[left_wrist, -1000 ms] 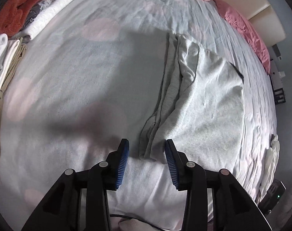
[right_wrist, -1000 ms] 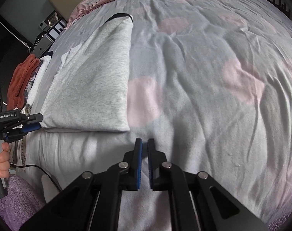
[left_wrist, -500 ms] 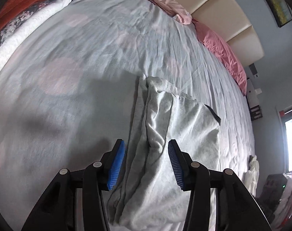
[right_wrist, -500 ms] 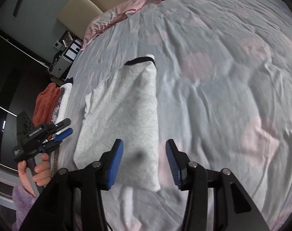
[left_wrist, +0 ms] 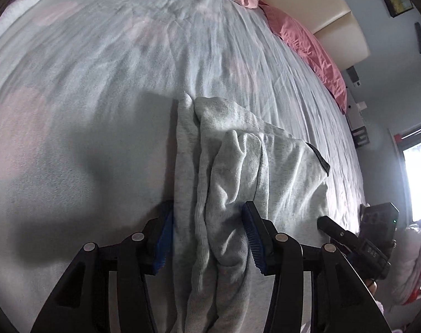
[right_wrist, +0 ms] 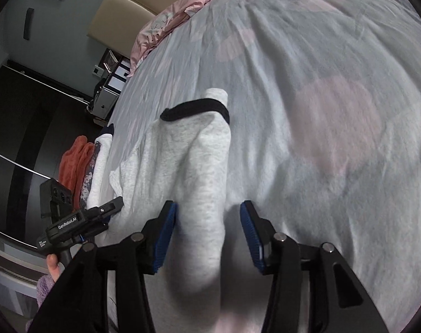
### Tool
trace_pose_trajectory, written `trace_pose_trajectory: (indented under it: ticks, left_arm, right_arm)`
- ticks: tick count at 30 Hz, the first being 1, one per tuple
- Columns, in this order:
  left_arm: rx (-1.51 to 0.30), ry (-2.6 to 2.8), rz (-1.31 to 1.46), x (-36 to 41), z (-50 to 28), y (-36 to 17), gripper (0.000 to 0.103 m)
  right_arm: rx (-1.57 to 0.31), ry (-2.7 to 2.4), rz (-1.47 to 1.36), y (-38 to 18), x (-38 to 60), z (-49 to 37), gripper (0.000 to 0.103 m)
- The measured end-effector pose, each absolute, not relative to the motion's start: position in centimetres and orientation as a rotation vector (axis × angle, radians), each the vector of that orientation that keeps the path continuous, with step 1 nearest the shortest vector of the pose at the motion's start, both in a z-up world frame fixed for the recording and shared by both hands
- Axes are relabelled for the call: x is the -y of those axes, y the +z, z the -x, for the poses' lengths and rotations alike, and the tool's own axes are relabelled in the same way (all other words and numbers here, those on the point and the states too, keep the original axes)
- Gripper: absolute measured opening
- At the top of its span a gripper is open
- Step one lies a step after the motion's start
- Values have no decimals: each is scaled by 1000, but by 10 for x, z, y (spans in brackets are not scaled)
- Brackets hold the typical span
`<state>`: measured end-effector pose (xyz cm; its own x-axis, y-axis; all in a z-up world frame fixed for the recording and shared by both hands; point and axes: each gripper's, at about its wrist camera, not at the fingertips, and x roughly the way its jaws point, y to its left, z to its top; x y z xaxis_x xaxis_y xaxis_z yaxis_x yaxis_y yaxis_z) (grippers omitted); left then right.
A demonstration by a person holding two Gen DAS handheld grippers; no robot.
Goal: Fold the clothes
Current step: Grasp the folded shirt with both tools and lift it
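A light grey garment [left_wrist: 232, 183] with a black neck trim [right_wrist: 199, 106] lies partly folded on the bed. My left gripper [left_wrist: 207, 236] is open, its blue pads on either side of the garment's bunched left edge. My right gripper [right_wrist: 207, 236] is open, its jaws on either side of the garment's raised right fold [right_wrist: 204, 194]. Each gripper shows in the other's view: the right one [left_wrist: 357, 238] at the garment's right side, the left one [right_wrist: 80, 222] at its left side.
The bed [left_wrist: 99, 83] has a pale sheet with faint pink spots. Pink pillows [left_wrist: 307, 44] and a beige headboard [left_wrist: 321, 8] are at the far end. A stack of folded clothes [right_wrist: 85, 166], orange and white, lies at the bed's left edge.
Both grippers have moved forward onto the garment, so that its edges now lie between their open jaws. The right gripper was shut one second ago and has opened.
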<state>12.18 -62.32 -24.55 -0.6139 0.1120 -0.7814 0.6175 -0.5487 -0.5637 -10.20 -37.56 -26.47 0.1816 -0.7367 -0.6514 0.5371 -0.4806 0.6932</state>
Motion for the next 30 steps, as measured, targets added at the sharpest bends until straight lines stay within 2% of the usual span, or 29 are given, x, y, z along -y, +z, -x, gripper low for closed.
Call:
trace_pose_trajectory:
  ticks: [5, 7, 8, 9, 12, 19, 30]
  left_arm:
    - [-1283, -2266, -1169, 625, -115, -242, 48]
    - [-1274, -2277, -1157, 622, -116, -238, 42]
    - [-1269, -2283, -1150, 621, -116, -236, 36]
    - [-1264, -2289, -1144, 620, -116, -234, 30]
    - [-1250, -2305, -1125, 617, -117, -228, 21]
    - [-1209, -2346, -1078, 608, -120, -212, 19]
    - [-993, -2462, -786, 569, -214, -94, 18]
  right_arm:
    - [213, -1494, -1371, -269, 384, 103, 47]
    - [221, -1482, -1367, -269, 385, 103, 46]
    - [227, -1477, -1368, -270, 386, 104, 44]
    - [235, -1471, -1372, -271, 387, 105, 35]
    - [274, -1457, -1385, -277, 385, 107, 21]
    - [253, -1504, -1300, -252, 383, 95, 16]
    - [105, -1549, -1029, -129, 392, 35, 15]
